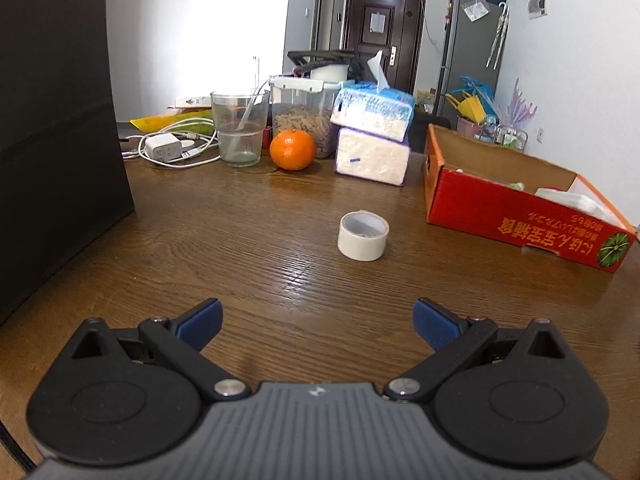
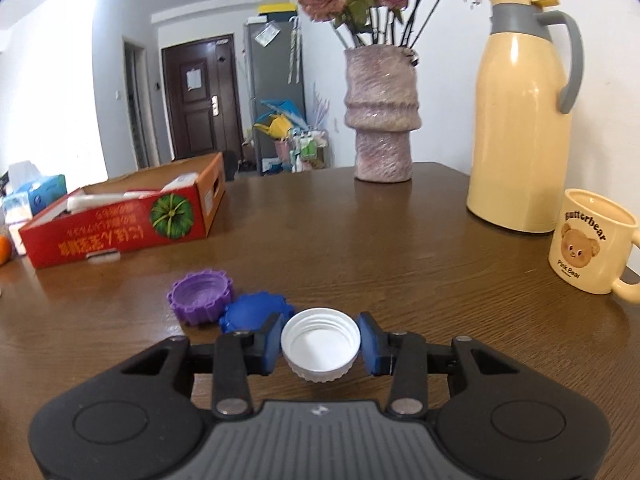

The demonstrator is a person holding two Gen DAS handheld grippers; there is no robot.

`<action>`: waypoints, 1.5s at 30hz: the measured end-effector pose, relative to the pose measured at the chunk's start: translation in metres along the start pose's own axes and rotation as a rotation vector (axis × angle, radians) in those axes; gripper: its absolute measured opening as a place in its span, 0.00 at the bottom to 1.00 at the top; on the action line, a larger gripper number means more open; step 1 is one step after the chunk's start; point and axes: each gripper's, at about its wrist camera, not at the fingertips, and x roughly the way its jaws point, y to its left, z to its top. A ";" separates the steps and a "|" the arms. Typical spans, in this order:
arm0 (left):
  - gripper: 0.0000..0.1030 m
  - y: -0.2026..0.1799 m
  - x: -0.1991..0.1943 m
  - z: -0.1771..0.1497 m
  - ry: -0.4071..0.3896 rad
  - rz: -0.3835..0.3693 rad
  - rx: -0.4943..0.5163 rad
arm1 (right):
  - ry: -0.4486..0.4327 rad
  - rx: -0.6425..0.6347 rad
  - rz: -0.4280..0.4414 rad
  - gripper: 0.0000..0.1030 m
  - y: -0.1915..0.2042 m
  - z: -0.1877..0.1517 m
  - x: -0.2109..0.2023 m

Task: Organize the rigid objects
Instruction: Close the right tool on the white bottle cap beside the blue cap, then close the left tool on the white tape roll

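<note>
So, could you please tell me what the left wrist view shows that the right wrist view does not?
Only the left wrist view shows the open left claw, the tape roll, glass and charger. Only the right wrist view shows the right claw shut on the white cap, the purple cap, blue cap, vase, thermos and mug. Both show the red box and table.

1. Left wrist view: low over the wooden table, facing across it toward the far dark door; tape roll near, ahead.
2. Right wrist view: equally low, facing the same door, vase far right.
3. Shared: red cardboard box, tissue packs, fridge, door.
</note>
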 end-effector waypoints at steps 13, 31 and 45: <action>1.00 -0.016 0.046 0.018 -0.006 0.026 0.065 | -0.028 0.051 -0.050 0.38 -0.008 0.003 0.004; 1.00 -0.029 0.110 0.045 0.006 0.020 0.118 | -0.018 0.074 -0.103 0.38 -0.008 0.006 0.012; 0.43 -0.034 0.114 0.047 0.014 -0.059 0.154 | -0.039 0.067 -0.115 0.38 -0.006 0.005 0.009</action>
